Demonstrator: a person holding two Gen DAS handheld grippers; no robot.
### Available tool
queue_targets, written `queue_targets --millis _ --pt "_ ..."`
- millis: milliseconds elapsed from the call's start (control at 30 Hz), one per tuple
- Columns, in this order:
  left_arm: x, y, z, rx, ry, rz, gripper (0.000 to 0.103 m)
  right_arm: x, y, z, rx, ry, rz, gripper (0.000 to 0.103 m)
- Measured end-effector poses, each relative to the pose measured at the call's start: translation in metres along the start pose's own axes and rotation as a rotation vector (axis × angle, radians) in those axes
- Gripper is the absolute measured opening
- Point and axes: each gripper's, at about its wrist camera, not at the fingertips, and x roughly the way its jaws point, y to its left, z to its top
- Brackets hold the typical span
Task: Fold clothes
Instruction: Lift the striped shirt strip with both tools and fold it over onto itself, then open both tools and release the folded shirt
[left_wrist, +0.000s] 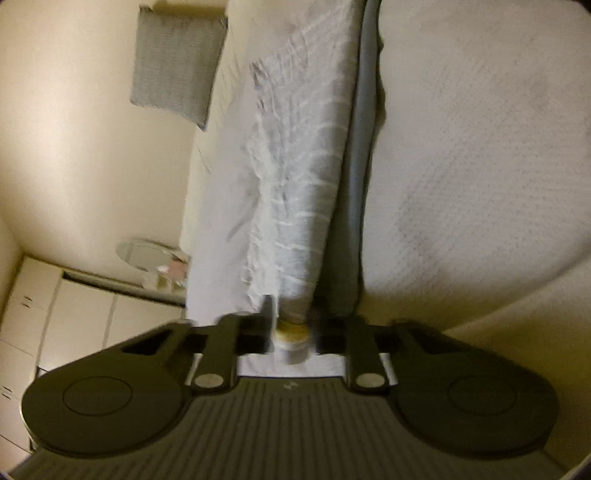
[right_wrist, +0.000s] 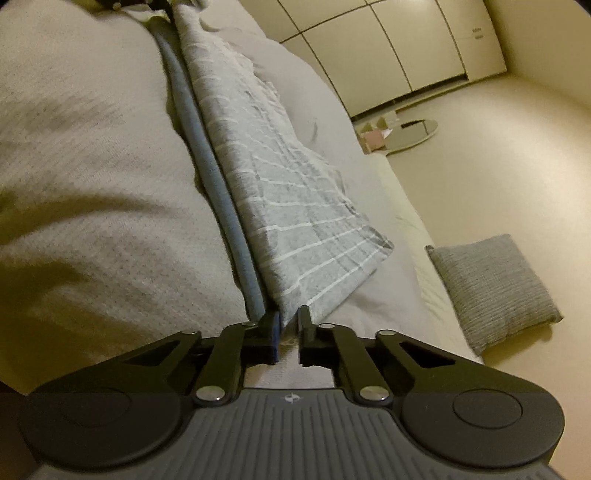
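Observation:
A grey garment with thin white stripes (right_wrist: 280, 192) hangs stretched in a long, narrow band between my two grippers, above the bed (right_wrist: 92, 166). A blue-grey layer (right_wrist: 218, 192) runs along one edge of it. My right gripper (right_wrist: 289, 325) is shut on the near corner of the garment, its fingers almost touching. In the left wrist view the same striped garment (left_wrist: 303, 177) runs away from my left gripper (left_wrist: 291, 321), which is shut on its other end; this view is blurred. A dark shape at the garment's far end (right_wrist: 125, 4) is probably the left gripper.
The bed's white textured cover (left_wrist: 480, 147) lies to one side of the garment. On the beige floor are a grey cushion (right_wrist: 495, 288) and a round mirror (right_wrist: 413, 134) with small items beside it. White wardrobe doors (right_wrist: 406, 48) stand beyond.

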Motion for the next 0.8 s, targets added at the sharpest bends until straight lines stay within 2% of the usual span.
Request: queue_targets --millis 167,300,500,633,700,800 --pt "0.012 -0.003 -0.004 -0.014 0.036 -0.046 0.007 -0.018 -0.011 0.002 0.072 -0.018 0.006 0.002" --pt "0.010 -0.006 -0.003 -0.020 0.064 -0.064 0.006 -0.016 0.003 -0.001 0.042 -0.010 0.032 0.003" --pt "-0.018 0.004 -0.010 -0.111 0.152 -0.070 0.011 -0.030 0.004 -0.013 0.085 0.009 0.016 0.003" --pt "-0.043 0.014 -0.011 -0.194 0.174 -0.057 0.015 -0.052 -0.003 -0.035 0.172 0.030 0.014 0.022" --pt "-0.050 0.019 -0.007 -0.226 0.179 -0.047 0.017 -0.065 -0.010 -0.049 0.223 0.039 0.012 0.025" --pt "-0.051 0.031 0.001 -0.292 0.188 -0.044 0.026 -0.080 -0.028 -0.066 0.321 0.049 0.012 0.028"
